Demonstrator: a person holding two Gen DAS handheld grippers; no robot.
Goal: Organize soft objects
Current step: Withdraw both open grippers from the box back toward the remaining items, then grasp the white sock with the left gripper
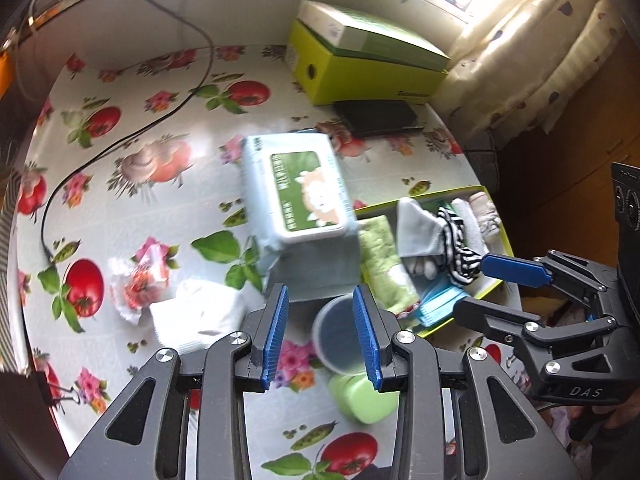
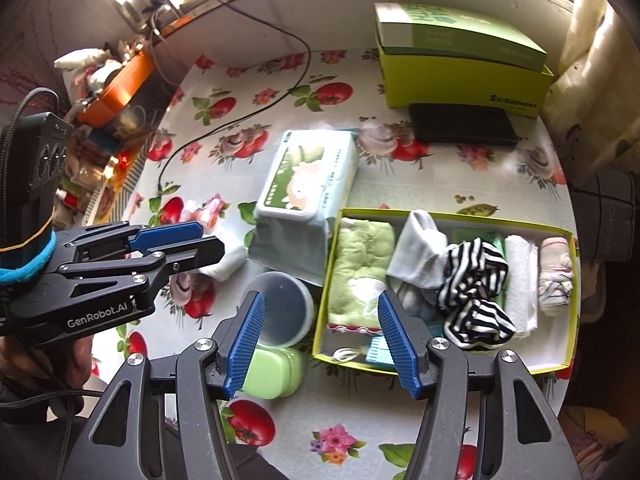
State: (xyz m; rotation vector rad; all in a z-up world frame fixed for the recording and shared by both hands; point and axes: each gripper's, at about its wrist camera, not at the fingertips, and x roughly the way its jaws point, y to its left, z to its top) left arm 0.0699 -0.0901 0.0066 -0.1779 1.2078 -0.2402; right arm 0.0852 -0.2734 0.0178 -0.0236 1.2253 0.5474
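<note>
Glossy tomato-print oilcloth point(image 2: 400, 196) covers the round table by a sunlit curtain point(image 1: 532, 48); rolled socks and a green towel point(image 2: 360, 272) fill the yellow-green cardboard tray point(image 2: 440, 364); left gripper point(image 1: 320, 336) and right gripper point(image 2: 320, 344) gape, empty.

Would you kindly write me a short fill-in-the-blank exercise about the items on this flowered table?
1. The striped black-and-white cloth lies inside the shallow ____ box.
2. The round clear tub sits directly beside a pale ____ container.
3. The black cable runs across the table toward the ____ wall.
4. The pack of wipes lies ____ the shallow box, to its left.

Missing words: yellow-green; green; back; outside
</note>
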